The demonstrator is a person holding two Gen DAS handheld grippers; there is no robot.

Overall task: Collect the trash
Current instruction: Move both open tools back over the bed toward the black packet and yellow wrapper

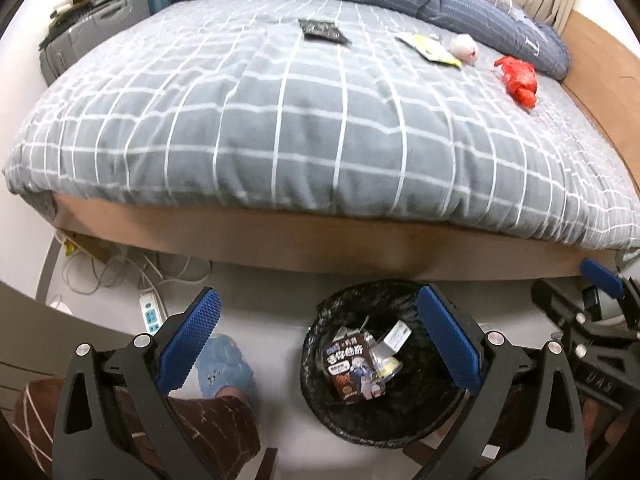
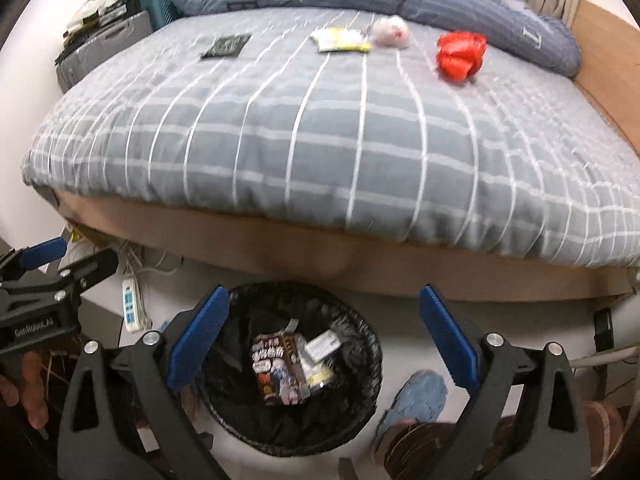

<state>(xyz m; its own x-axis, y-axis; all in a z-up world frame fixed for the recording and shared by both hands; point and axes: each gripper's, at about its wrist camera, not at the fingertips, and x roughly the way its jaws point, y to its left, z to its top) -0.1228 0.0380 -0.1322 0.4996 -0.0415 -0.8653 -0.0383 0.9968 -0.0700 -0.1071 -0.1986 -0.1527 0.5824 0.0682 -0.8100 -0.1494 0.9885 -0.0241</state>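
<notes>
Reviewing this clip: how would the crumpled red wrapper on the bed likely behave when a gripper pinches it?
The red wrapper looks like thin, crinkled, glossy film, so it would probably crush between the pads rather than resist. It seems light for its bulk. Lying loose on the soft checked quilt, it may slide or sink if pushed.

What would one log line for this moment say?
left gripper: open, empty | right gripper: open, empty | bin: holds wrappers | red wrapper: on bed

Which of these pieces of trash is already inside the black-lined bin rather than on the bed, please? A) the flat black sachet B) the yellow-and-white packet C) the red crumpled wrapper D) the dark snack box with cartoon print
D: the dark snack box lies in the bin; the others rest on the bed.
</notes>
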